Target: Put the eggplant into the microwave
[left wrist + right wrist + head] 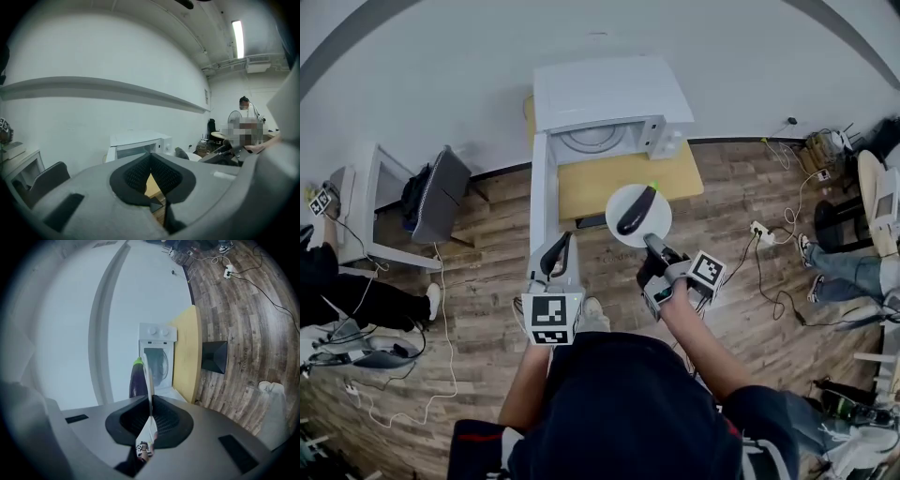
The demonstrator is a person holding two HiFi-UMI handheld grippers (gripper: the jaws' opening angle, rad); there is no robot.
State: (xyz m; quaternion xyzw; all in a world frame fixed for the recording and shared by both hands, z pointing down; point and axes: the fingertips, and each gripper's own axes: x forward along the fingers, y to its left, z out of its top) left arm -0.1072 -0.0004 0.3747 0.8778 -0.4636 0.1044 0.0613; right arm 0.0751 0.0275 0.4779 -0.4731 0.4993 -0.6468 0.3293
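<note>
A dark purple eggplant (636,211) with a green stem lies on a round white plate (622,199). My right gripper (654,246) is shut on the plate's near rim and holds it level above the floor, in front of the wooden table (619,183). In the right gripper view the plate (149,380) runs edge-on between the pads, with the eggplant (136,380) on its left face. The white microwave (609,103) stands on the table with its door (540,187) swung open to the left. My left gripper (558,255) is beside the door's near edge, shut and empty (151,161).
A dark office chair (441,192) and a white desk (370,202) stand at the left. Cables and a power strip (759,230) lie on the wood floor at the right, near a seated person's legs (844,267). Another person (356,300) is at the far left.
</note>
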